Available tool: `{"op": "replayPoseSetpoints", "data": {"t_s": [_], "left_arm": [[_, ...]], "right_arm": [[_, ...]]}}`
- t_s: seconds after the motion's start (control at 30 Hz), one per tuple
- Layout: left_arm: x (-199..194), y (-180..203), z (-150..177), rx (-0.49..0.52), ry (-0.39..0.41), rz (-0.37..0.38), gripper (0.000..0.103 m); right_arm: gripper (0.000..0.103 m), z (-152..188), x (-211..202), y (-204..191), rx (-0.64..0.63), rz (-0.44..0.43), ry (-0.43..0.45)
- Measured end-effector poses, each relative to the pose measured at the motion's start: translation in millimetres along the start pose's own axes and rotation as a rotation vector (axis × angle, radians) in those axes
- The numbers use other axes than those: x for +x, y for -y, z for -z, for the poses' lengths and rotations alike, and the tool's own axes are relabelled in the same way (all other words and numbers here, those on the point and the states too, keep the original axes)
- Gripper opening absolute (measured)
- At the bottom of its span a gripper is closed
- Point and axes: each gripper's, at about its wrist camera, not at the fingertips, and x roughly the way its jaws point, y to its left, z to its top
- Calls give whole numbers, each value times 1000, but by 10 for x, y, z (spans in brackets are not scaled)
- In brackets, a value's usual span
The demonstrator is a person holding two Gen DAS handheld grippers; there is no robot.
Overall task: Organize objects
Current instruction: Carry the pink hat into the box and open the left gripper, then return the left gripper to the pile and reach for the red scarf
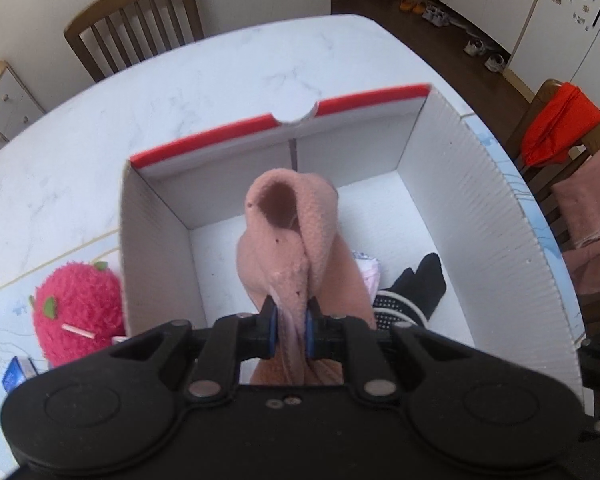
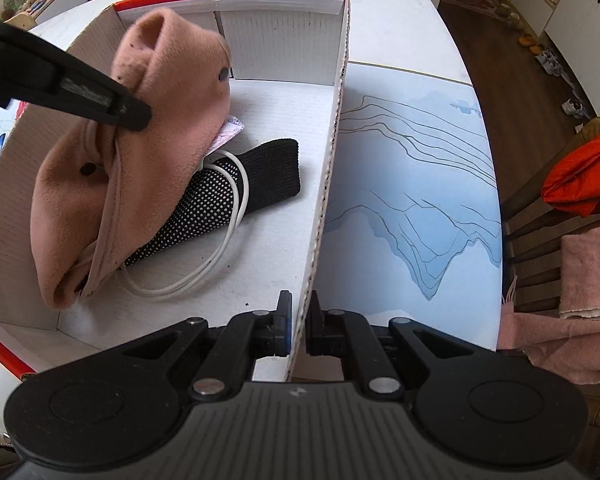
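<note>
Left gripper (image 1: 291, 330) is pinched tight on the pink fleece hat (image 1: 288, 236), dangling it inside the white cardboard box (image 1: 484, 184), pointing steeply down. Right gripper (image 2: 298, 330) is clamped on the box's right wall, looks like it's steadying it. A black dotted sock (image 2: 236, 188) and a white cord (image 2: 220, 240) are already in there, so I'd say partway done. The fuzzy red strawberry plush (image 1: 78, 312) sits on the table (image 1: 220, 68) just left of the box, so that's probably left to pack.
</note>
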Motion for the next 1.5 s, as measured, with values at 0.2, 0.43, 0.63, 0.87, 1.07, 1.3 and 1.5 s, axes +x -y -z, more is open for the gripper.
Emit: {"op": "replayPoseSetpoints", "data": {"t_s": [0.2,0.43,0.63,0.87,1.07,1.3,1.5], "left_arm": [[151,-4,3,6,-40,6,15],[118,-6,44,6,-33,12,30],[8,-16,106,-7,-2,29,53],[-180,-57,156,-22,33,67,64],[-310,-84,205,-29,58,89,68],[-467,-114,233,-19,96,101,71],[-598,-200,261,-19,128,99,80]], "right_arm": [[5,0,0,-2,5,2,-2],[5,-9,6,-13,17,6,-7],[5,-12,6,-12,23,13,-11],[5,-10,4,-3,45,22,-13],[4,0,0,34,66,35,-14],[4,22,-18,128,105,54,-15],[3,67,-51,254,145,59,-12]]}}
